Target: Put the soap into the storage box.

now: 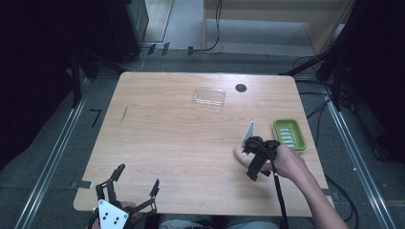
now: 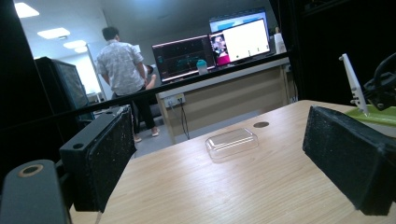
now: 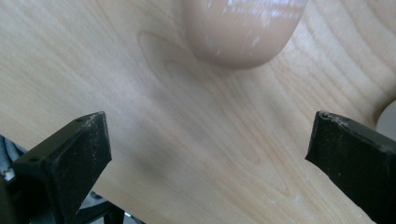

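My left tongs (image 1: 135,183) hang spread at the bench's (image 1: 172,138) near left corner. My right tongs (image 1: 248,157) gape empty over a peach soap bar (image 3: 243,30) near the right edge, beside a green dish (image 1: 289,134).

Worktop (image 1: 167,143): lidded clear case (image 1: 209,96) far centre, round hole (image 1: 240,88) just right of it. Ridged tray (image 1: 289,134) at right edge; rounded bar (image 1: 240,153) near-left of tray. Left gripper (image 1: 135,182) at near-left edge, right gripper (image 1: 250,143) over the bar.
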Demonstrator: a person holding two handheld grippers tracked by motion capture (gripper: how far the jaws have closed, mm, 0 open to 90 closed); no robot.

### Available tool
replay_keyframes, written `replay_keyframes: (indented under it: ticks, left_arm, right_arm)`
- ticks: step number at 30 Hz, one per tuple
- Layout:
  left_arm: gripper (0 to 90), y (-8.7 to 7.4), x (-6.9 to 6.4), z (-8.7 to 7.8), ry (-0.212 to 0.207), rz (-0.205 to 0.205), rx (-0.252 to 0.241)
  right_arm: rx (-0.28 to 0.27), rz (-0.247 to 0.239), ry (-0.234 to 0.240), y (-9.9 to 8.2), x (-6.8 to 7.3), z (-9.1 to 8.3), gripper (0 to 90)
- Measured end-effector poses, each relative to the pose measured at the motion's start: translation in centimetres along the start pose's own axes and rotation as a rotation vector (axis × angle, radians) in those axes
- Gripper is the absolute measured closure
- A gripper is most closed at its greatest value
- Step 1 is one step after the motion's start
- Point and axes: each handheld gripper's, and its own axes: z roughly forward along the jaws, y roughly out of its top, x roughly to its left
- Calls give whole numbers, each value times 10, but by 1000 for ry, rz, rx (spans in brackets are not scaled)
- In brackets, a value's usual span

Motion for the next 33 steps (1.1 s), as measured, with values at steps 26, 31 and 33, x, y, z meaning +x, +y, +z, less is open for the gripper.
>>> replay_keyframes:
  ticks: [26, 31, 33]
  left_arm:
    - [99, 0, 1, -1, 3, -3, 2]
    - [99, 0, 1, -1, 4, -4, 2]
    - [98, 0, 1, -1, 4, -4, 2]
  right_arm:
    - [22, -17, 32, 43, -8, 3, 0]
    - [25, -21, 34, 52, -11, 5, 0]
    - [27, -20, 41, 56, -12, 8, 0]
